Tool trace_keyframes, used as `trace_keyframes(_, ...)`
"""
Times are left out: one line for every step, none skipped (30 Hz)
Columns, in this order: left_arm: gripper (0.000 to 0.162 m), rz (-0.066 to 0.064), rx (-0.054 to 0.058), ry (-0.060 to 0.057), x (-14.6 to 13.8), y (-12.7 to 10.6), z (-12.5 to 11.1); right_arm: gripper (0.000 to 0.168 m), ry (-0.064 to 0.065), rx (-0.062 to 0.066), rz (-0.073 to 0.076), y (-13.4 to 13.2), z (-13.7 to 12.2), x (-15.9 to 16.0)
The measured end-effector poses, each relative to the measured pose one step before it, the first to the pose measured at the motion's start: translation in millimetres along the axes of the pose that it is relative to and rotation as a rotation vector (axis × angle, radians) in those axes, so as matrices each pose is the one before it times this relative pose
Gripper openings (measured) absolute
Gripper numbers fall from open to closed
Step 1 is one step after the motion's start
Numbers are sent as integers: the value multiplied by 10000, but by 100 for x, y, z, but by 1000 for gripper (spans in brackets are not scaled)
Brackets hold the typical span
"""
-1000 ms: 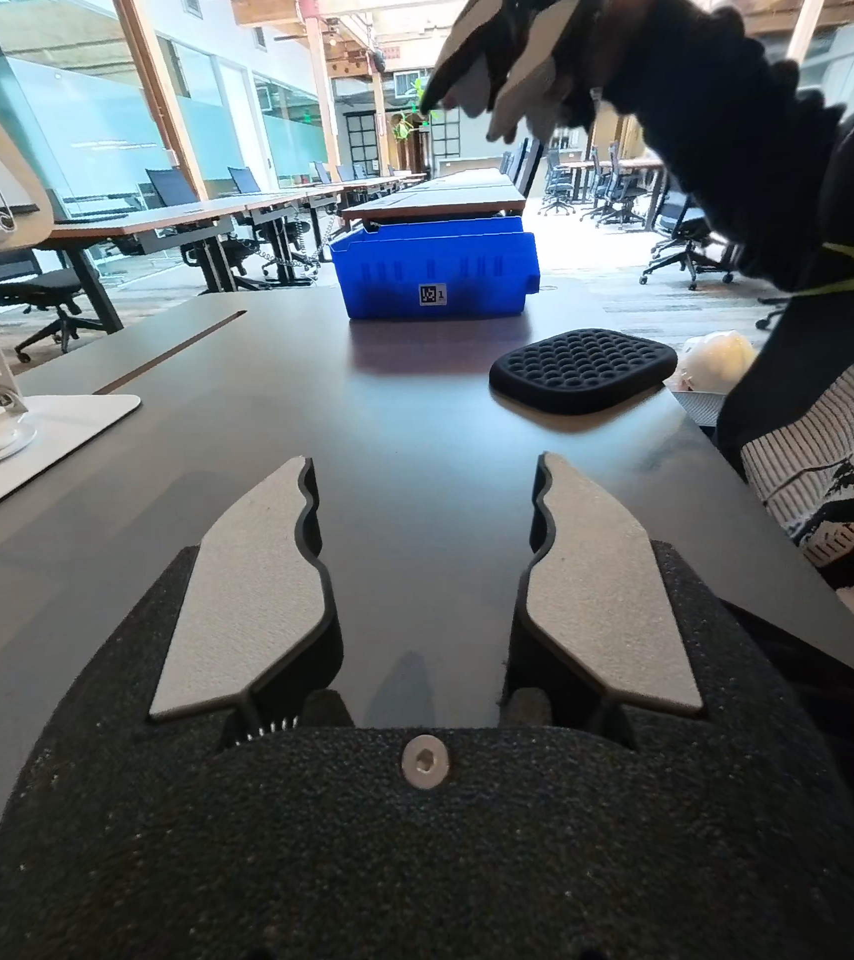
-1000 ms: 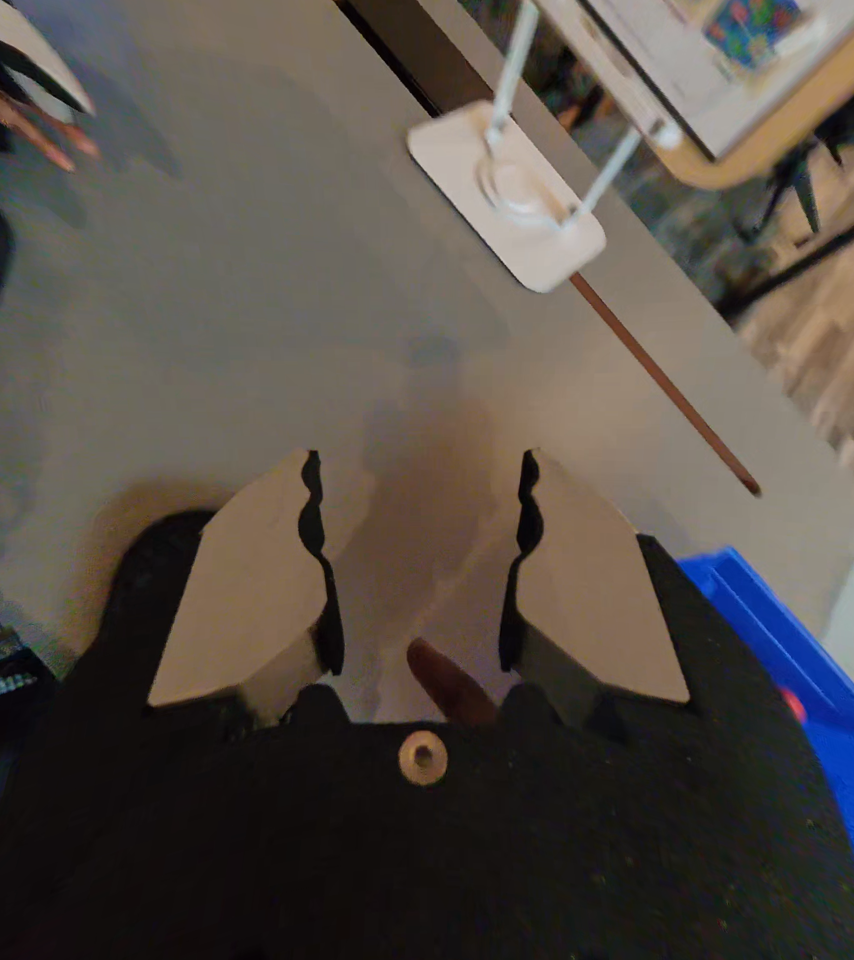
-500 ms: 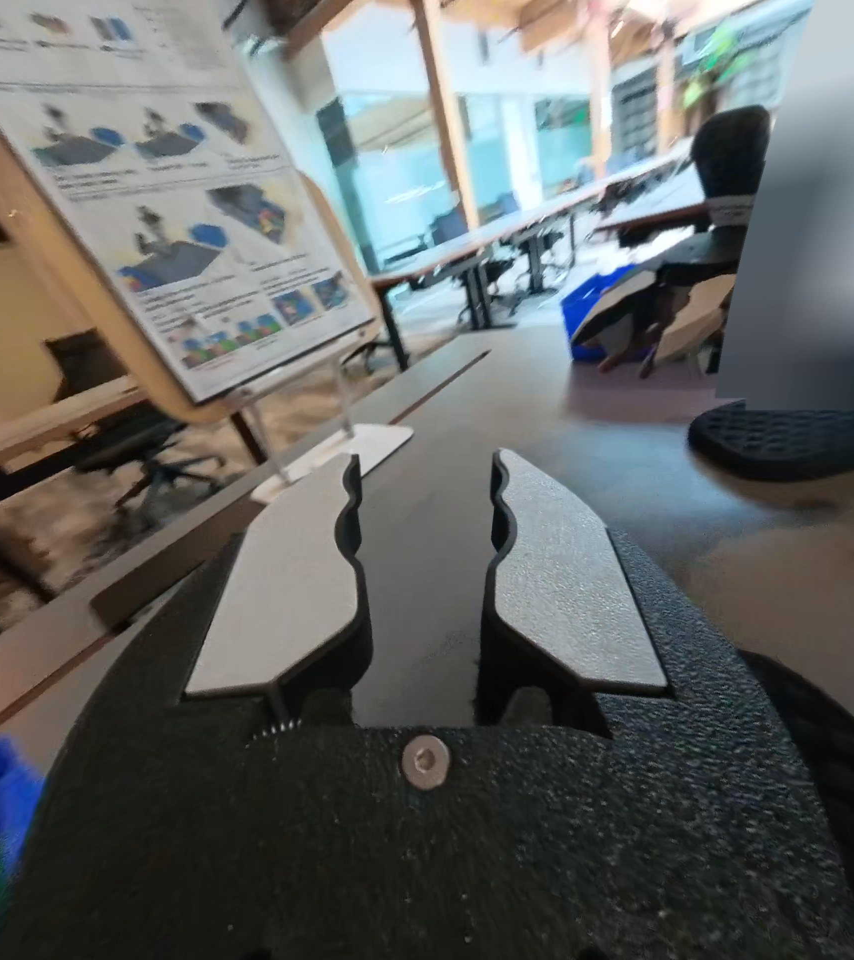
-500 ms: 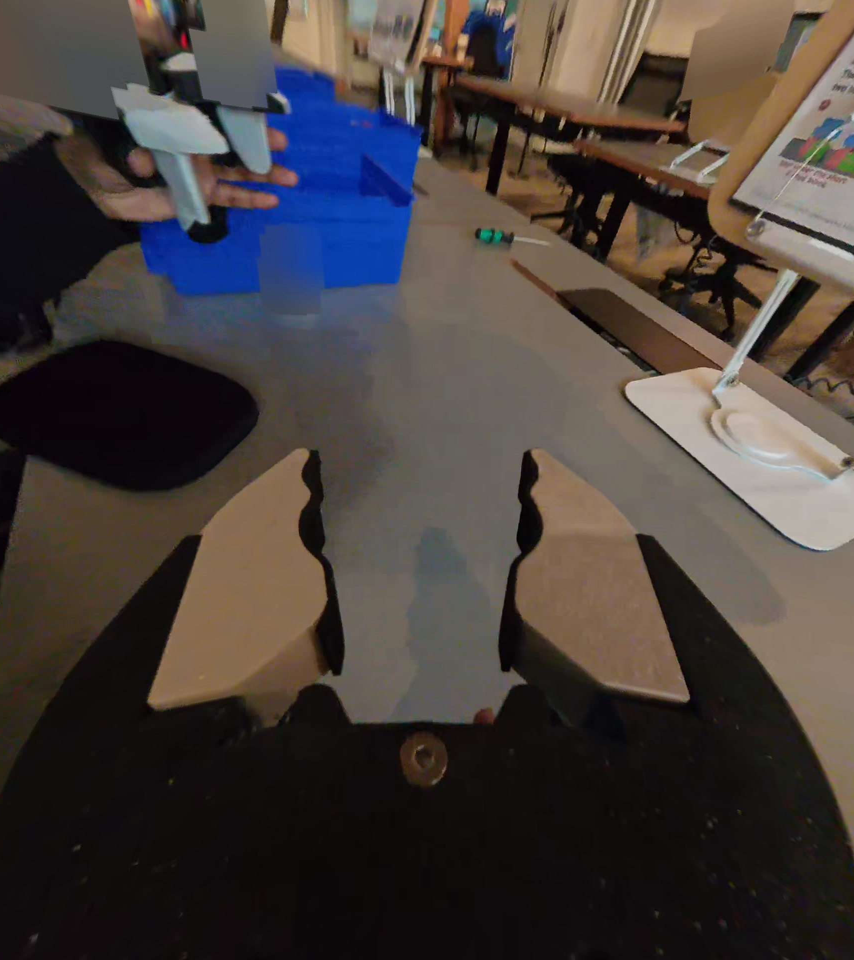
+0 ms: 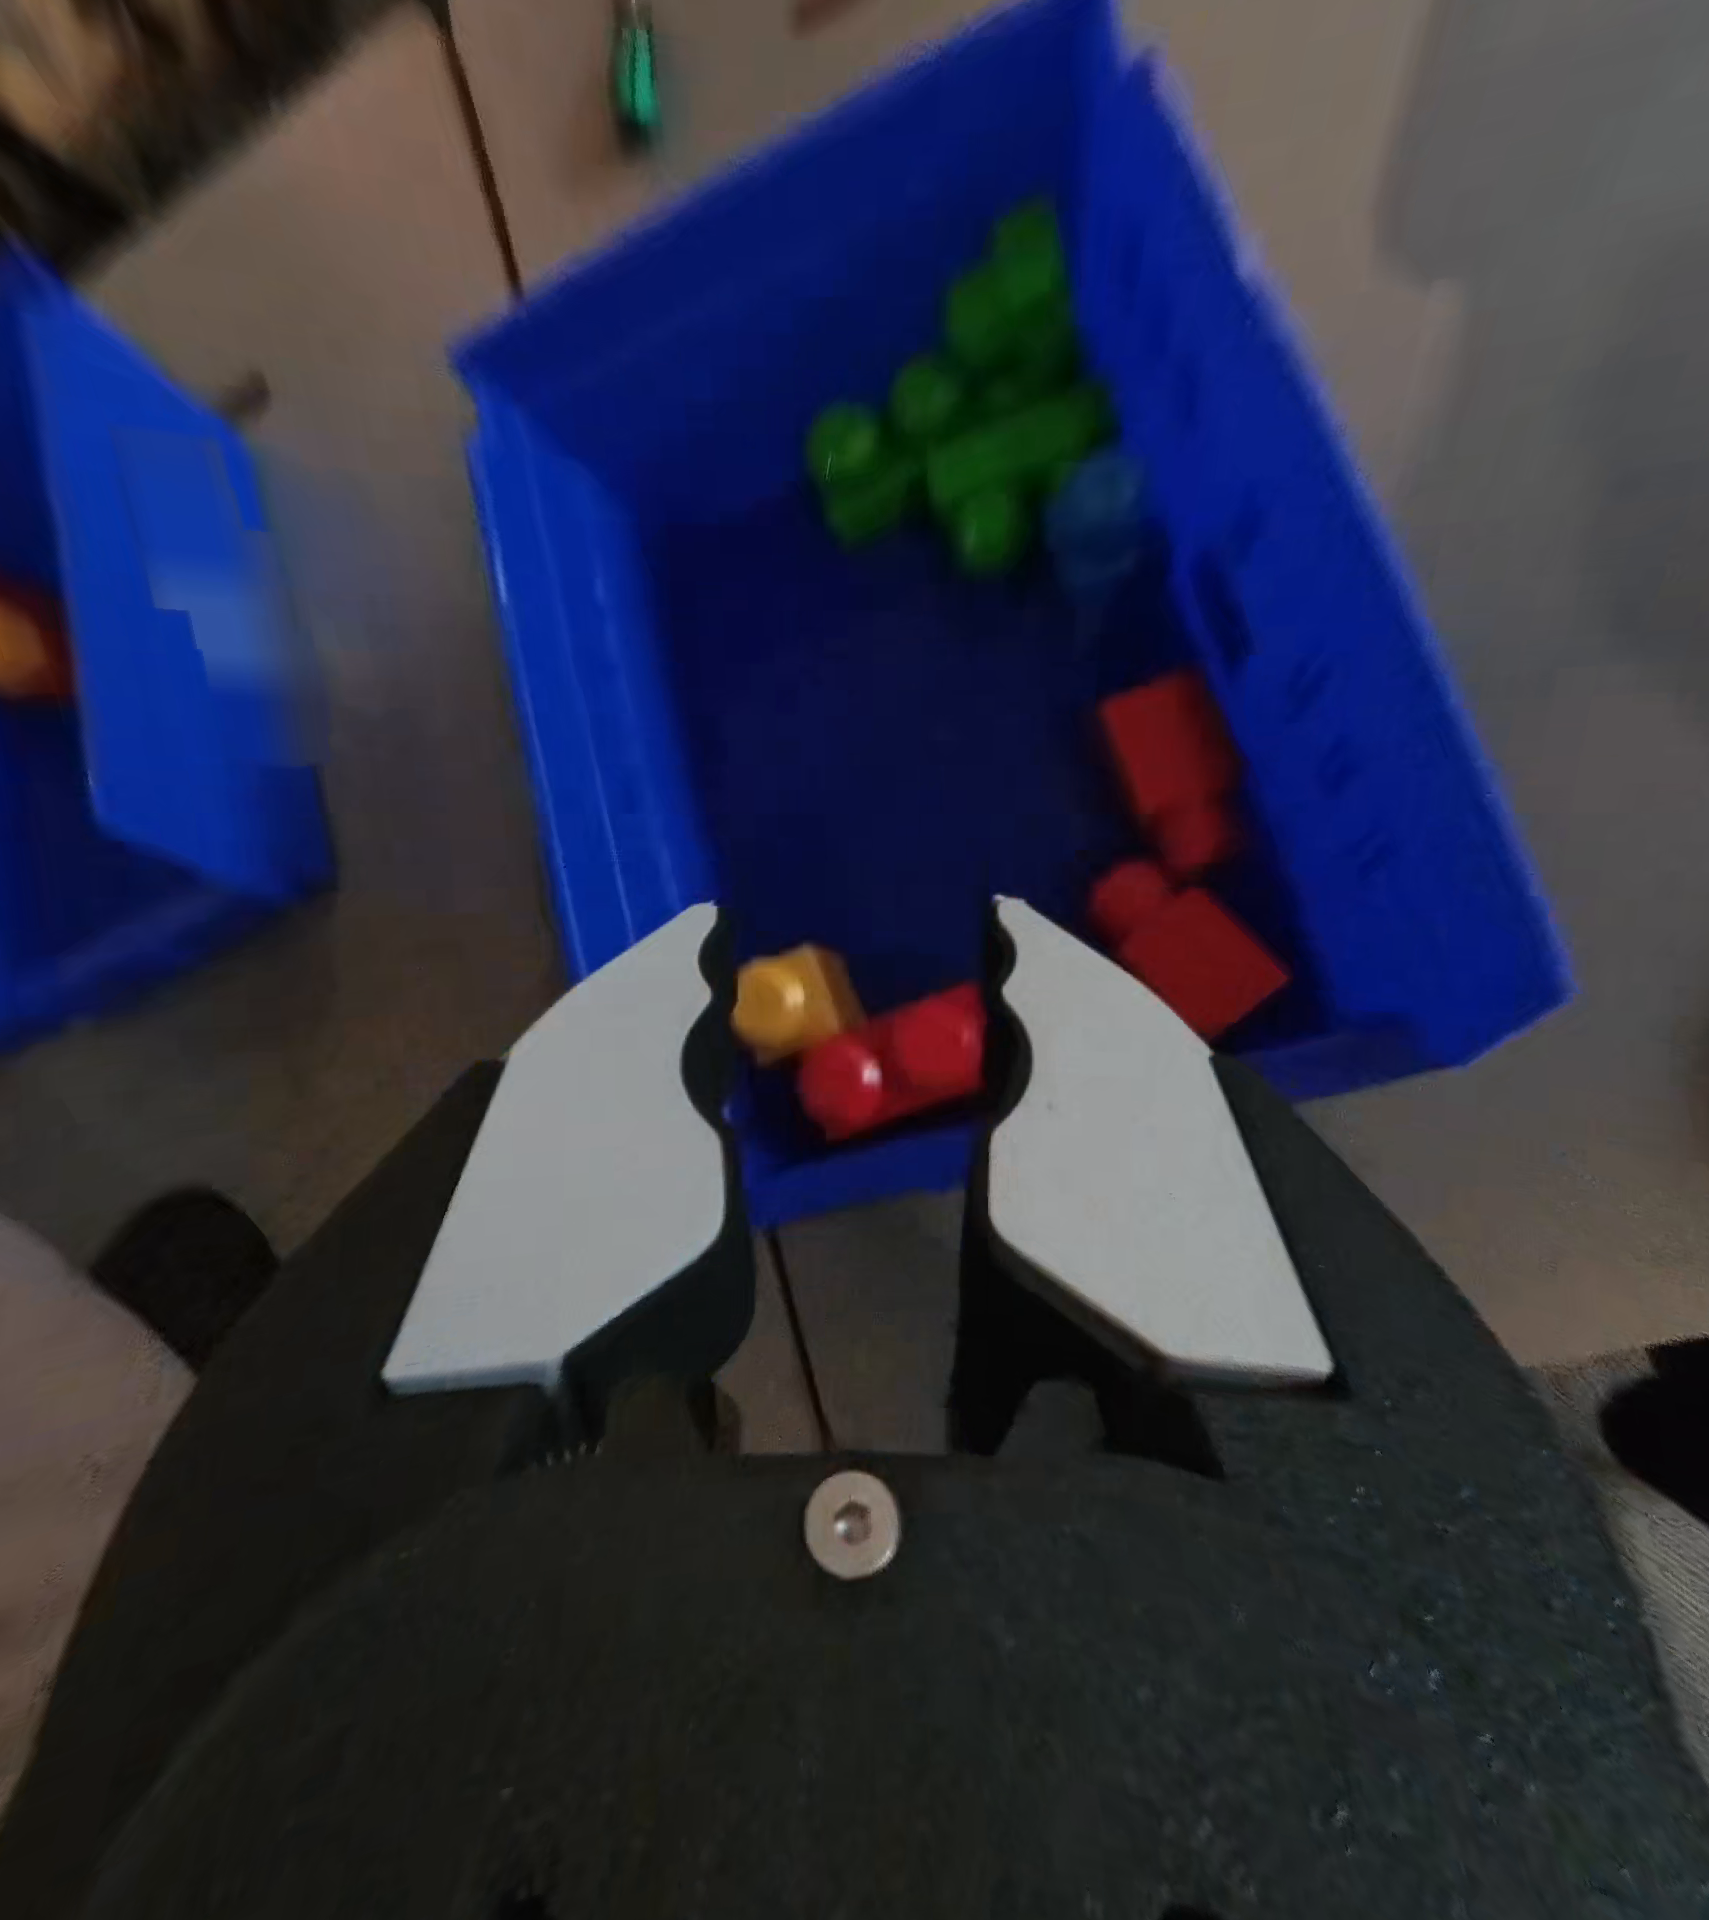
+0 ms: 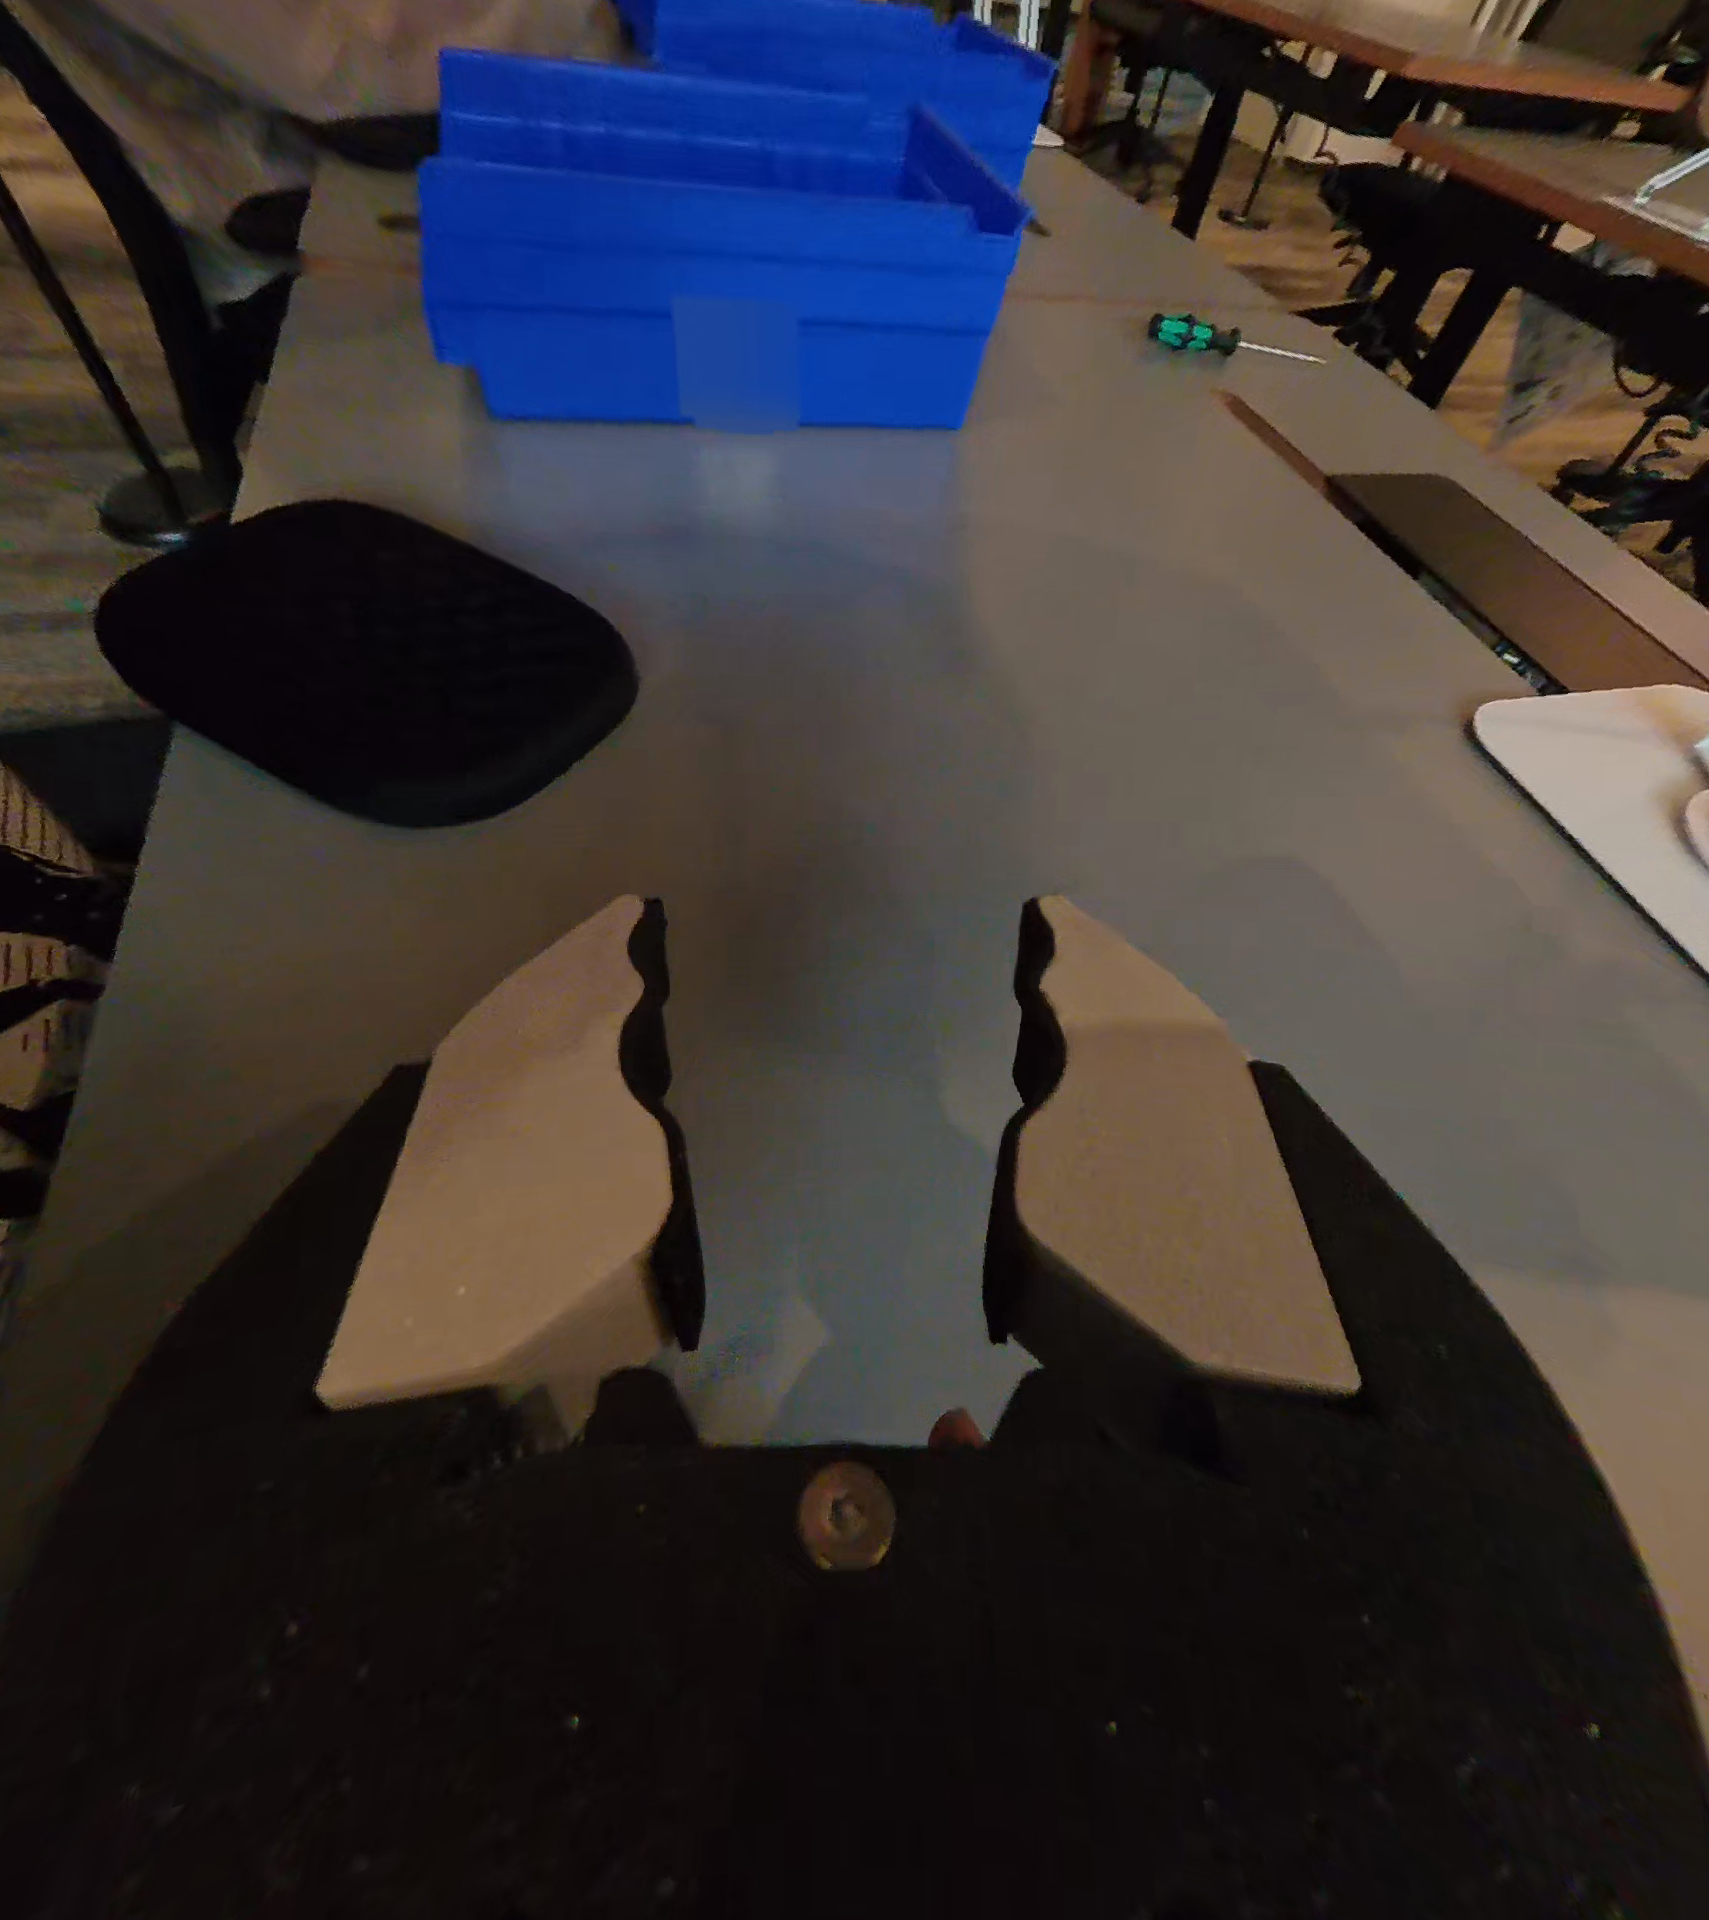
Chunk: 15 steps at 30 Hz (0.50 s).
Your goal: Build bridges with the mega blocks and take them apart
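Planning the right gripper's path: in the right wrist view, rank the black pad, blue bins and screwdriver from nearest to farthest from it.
From the right gripper:
1. Black pad, ahead-left on the table.
2. Blue bins, straight ahead.
3. Screwdriver, far right, about level with the bins' front; close to call.

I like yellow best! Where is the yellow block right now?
In the left wrist view, the yellow block lies inside the blue bin, in its near left corner, right beside a red block, just beyond the open left gripper.

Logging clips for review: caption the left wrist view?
Open left hand-held gripper above a blue bin holding green, red and yellow blocks.
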<state>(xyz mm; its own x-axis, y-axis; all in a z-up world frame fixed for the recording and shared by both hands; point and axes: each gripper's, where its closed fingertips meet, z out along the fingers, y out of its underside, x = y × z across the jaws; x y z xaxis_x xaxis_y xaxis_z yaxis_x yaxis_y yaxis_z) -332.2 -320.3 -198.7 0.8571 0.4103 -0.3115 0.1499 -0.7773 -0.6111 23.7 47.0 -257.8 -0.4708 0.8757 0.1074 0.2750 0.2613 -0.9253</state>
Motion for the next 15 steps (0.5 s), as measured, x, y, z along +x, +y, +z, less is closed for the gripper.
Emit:
trace_keyframes(45, -307, -633, 134, -538, 1192, 460, 64, -57, 86, 76, -72, 26, -87)
trace_keyframes(46, -178, -641, 174, -364, 1114, 544, 64, -70, 37, 51, -28, -20, -98)
trace_keyframes(46, -94, -589, 143, -304, 954, 603, 64, -10, 33, 31, -21, -56, -10)
trace_keyframes(48, -50, -498, 102, -269, 738, 623, 64, 58, 63, 31, -59, -63, 86)
trace_keyframes(48, -69, -401, 176, -67, 526, 640, 63, 34, 54, 48, -49, -65, 58)
trace_keyframes(49, -117, -325, 257, 95, 342, 632, 63, 4, 35, 50, -42, -65, 6)
trace_keyframes(50, -132, -265, 196, 41, 208, 605, 62, 6, 36, 33, -44, -40, -2)
trace_keyframes(51, -124, -214, 95, -117, 126, 558, 62, 2, 22, 7, -23, -34, -16)
trace_keyframes(52, -117, -183, 31, -211, 73, 509, 62, 10, 9, -12, -3, -19, 8)
trace_keyframes(51, -104, -150, 86, -131, 31, 466, 62, -7, -1, -17, 2, -9, -24)
trace_keyframes(51, -105, -117, 172, 9, -17, 445, 62, -28, -15, -18, 37, -8, -61)
trace_keyframes(49, -150, -84, 156, 10, -74, 400, 62, -19, -10, -10, 23, -8, -31)
trace_keyframes(49, -179, -71, 107, -51, -122, 350, 62, 2, 1, 2, 11, -4, -4)
trace_keyframes(47, -166, -76, 80, -46, -129, 297, 62, -1, 0, -8, 15, -14, -5)
trace_keyframes(47, -126, -109, 51, 13, -95, 293, 62, 2, -14, -14, 46, -4, -3)
